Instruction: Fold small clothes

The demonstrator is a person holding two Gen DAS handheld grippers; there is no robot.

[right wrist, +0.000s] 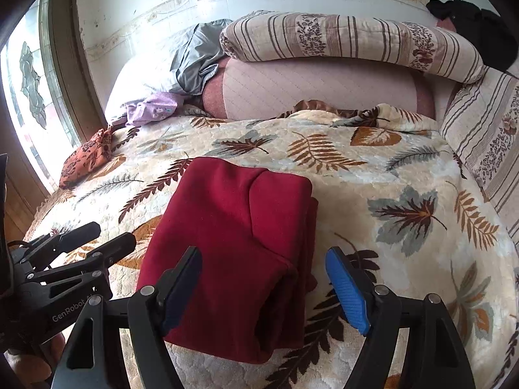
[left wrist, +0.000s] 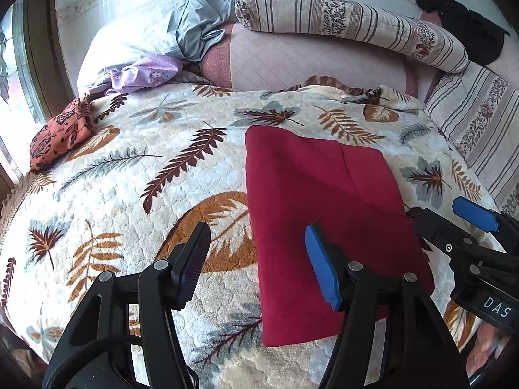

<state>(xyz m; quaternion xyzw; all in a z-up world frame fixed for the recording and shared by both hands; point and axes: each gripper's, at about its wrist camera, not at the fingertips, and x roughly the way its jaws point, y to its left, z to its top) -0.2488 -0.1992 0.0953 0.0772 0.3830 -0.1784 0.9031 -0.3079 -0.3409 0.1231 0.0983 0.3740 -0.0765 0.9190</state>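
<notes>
Both grippers are hovering with jaws apart and holding nothing: the left gripper (left wrist: 259, 265) is straddling the left edge of the red garment (left wrist: 324, 220), and the right gripper (right wrist: 266, 288) is standing over the garment's near right corner, where the stacked layers are showing. The likeliest failure from here is a partial pinch; if either gripper is closing on that near right corner, it is probably catching only the top layer, and lifting would then be peeling the stack open rather than carrying it over. A second risk is the quilted leaf-print blanket (left wrist: 162, 149), which is soft and could be getting nipped together with the cloth, dragging both. Uneven lifting by the two grippers would be skewing the next fold, since the fabric looks thick and slow to crease. The red garment is lying on the blanket on the bed, near the camera and roughly central, already folded into a compact upright rectangle; a seam is running down its top face, its left edge is lying flat and straight, while the right edge is bulging with several layers slightly offset. An orange floral bundle (left wrist: 61, 136) is sitting far left, well apart, and a striped bolster (right wrist: 350, 45) is lying along the far side.
</notes>
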